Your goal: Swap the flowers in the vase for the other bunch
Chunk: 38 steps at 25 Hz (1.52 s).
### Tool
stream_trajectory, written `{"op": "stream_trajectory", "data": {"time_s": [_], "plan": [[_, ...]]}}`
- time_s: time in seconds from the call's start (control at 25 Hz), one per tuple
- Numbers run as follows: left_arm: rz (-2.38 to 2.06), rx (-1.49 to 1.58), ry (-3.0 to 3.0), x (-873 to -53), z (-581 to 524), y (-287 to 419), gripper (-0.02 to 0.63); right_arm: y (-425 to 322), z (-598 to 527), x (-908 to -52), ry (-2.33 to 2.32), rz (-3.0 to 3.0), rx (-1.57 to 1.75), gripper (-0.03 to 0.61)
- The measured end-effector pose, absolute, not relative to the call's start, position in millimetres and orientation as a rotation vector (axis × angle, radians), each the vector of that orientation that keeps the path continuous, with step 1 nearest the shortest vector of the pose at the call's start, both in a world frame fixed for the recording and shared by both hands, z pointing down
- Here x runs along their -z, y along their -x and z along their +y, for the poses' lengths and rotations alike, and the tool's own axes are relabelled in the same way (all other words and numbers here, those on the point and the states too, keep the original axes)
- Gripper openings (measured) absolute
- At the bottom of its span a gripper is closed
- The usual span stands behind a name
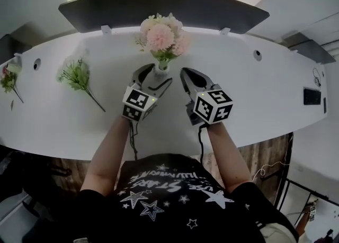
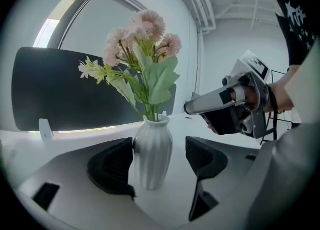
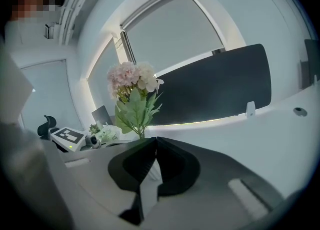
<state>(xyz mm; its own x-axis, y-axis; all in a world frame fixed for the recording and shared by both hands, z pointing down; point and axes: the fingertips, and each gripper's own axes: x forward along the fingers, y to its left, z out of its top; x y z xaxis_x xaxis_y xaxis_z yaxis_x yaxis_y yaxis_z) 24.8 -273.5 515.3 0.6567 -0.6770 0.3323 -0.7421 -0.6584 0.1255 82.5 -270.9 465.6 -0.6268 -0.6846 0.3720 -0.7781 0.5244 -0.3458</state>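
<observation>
A white ribbed vase (image 1: pixel 161 69) (image 2: pixel 153 154) stands on the white table (image 1: pixel 238 93), holding pink flowers (image 1: pixel 163 35) (image 2: pixel 142 33) with green leaves. My left gripper (image 1: pixel 158 75) (image 2: pixel 159 161) is open with the vase between its jaws; the left pad sits close against the vase and the right pad stands apart. Just right of the vase, my right gripper (image 1: pixel 184 72) (image 3: pixel 154 149) is shut and holds nothing; it also shows in the left gripper view (image 2: pixel 192 107). The other bunch (image 1: pixel 77 73) (image 3: pixel 102 133), pale with green leaves, lies on the table to the left.
A dark screen (image 1: pixel 159 6) runs along the table's far edge behind the vase. Another small bunch (image 1: pixel 8 79) lies at the far left. Cable holes (image 1: pixel 37 64) (image 1: pixel 257 54) sit in the tabletop, and a black device (image 1: pixel 312 96) lies at the right end.
</observation>
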Motion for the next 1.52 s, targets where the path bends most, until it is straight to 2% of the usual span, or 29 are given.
{"op": "stream_trajectory", "data": {"time_s": [0.4, 0.48, 0.72, 0.84, 1.0, 1.08, 1.36, 1.52], "plan": [[-1.15, -0.396, -2.655, -527, -282, -25, 0.314, -65, -273, -464, -1.059, -2.639, -0.741, 0.003], [-1.159, -0.402, -2.659, -528, -283, -23, 0.277, -61, -273, -465, -1.025, -2.65, -0.763, 0.003], [-1.149, -0.407, -2.678, -528, -283, -23, 0.27, -52, -275, -460, -0.978, -2.705, -0.805, 0.008], [-1.148, -0.404, -2.679, -529, -283, -23, 0.268, -45, -275, -460, -0.94, -2.718, -0.818, 0.045], [-1.149, -0.402, -2.681, -529, -282, -22, 0.268, -35, -275, -462, -0.89, -2.726, -0.831, 0.132], [-1.149, -0.4, -2.679, -529, -283, -22, 0.268, -31, -277, -463, -0.884, -2.731, -0.837, 0.147], [-1.148, -0.392, -2.678, -529, -282, -20, 0.268, -20, -285, -463, -0.899, -2.747, -0.805, 0.146], [-1.148, -0.386, -2.678, -529, -281, -21, 0.268, -20, -289, -465, -0.899, -2.761, -0.79, 0.112]]}}
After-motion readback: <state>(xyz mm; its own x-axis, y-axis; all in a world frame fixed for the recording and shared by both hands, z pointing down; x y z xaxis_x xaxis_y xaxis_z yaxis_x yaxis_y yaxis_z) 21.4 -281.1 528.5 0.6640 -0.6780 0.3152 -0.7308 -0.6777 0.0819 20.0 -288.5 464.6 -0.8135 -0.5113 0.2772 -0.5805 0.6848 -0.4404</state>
